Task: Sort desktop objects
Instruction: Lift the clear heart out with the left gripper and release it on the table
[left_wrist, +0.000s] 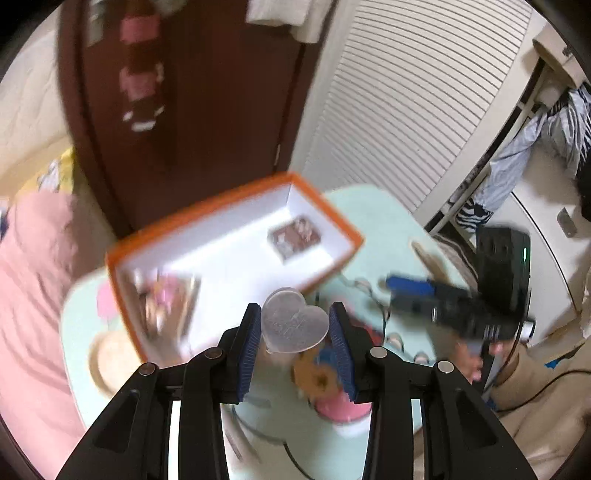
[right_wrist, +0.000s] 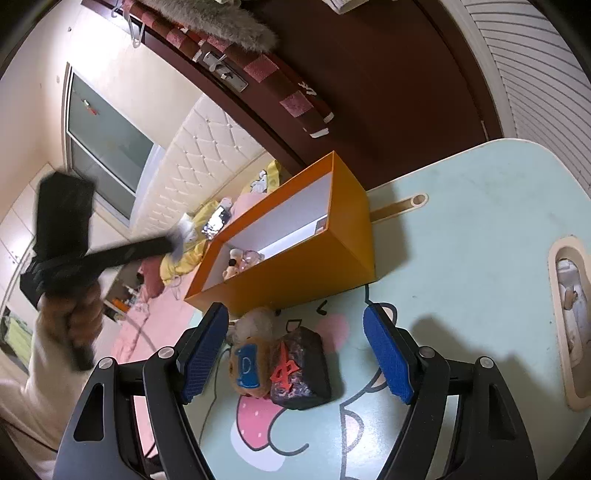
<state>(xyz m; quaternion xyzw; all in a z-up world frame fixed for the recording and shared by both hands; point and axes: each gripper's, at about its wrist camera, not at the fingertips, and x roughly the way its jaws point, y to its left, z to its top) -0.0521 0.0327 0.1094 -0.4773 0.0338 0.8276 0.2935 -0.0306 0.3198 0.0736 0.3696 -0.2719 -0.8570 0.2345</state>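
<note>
In the left wrist view my left gripper (left_wrist: 295, 325) is shut on a clear heart-shaped plastic piece (left_wrist: 293, 321), held in the air just in front of the orange box (left_wrist: 122, 254). The box has a white inside with a brown packet (left_wrist: 295, 236) and a pink toy (left_wrist: 166, 299) in it. My right gripper (right_wrist: 299, 350) is open above a brown plush toy with a blue badge (right_wrist: 247, 362) and a dark wrapped block with a red character (right_wrist: 299, 369), both on the table. The orange box (right_wrist: 306, 266) stands just beyond them.
The pale green cartoon table (right_wrist: 480, 236) has a slot (right_wrist: 569, 314) near its right edge and a round hole (right_wrist: 419, 200) behind the box. A dark brown door (right_wrist: 388, 92) stands behind the table. A bed (right_wrist: 207, 158) lies to the left.
</note>
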